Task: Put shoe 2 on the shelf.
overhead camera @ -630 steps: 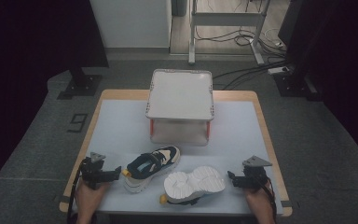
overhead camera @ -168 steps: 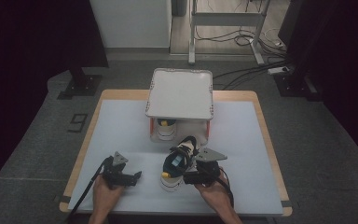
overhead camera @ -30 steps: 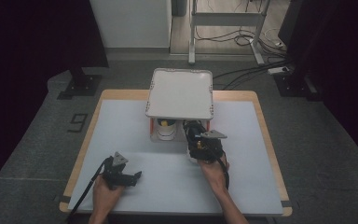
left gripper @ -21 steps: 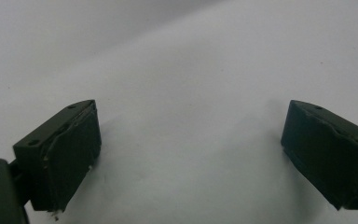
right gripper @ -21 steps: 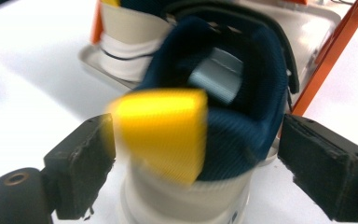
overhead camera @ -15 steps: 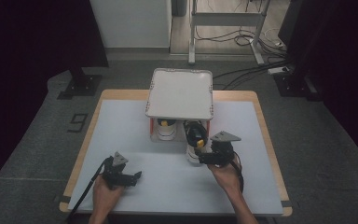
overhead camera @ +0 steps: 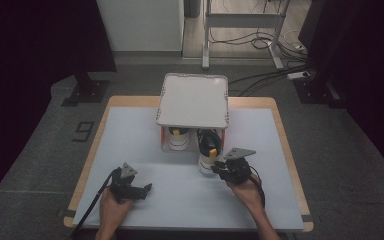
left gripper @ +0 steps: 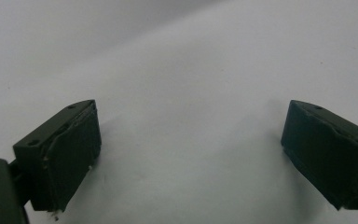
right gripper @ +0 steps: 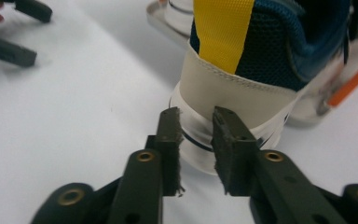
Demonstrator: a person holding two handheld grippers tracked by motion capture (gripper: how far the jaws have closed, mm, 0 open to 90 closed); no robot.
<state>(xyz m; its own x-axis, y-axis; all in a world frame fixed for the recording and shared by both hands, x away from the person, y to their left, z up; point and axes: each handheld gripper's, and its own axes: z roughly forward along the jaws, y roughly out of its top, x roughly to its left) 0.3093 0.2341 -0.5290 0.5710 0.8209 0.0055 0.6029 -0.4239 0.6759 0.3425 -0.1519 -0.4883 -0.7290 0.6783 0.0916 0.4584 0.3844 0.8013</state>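
A dark blue mesh shoe (right gripper: pixel 242 70) with a yellow heel tab and a white sole stands toe-first in the open front of a clear box with a white lid (overhead camera: pixel 194 100). Its heel (overhead camera: pixel 208 156) sticks out onto the table. My right gripper (right gripper: pixel 197 116) sits right behind that heel, its jaws almost together with nothing between them and their tips at the sole. In the high view this gripper (overhead camera: pixel 219 167) is just right of the heel. A second shoe (overhead camera: pixel 177 136) stands inside the box on the left. My left gripper (overhead camera: pixel 147 189) rests open on the table (left gripper: pixel 191 158).
The white table top (overhead camera: pixel 130 135) has a wooden rim. An orange strip (right gripper: pixel 354 77) runs along the box's front corner. The left gripper (right gripper: pixel 21 30) shows far off at the top left of the right gripper view. Dark floor and cables lie beyond the table.
My right gripper has drawn back from the box front toward the near right, uncovering the shoe's heel. The left gripper has stayed in place, open.
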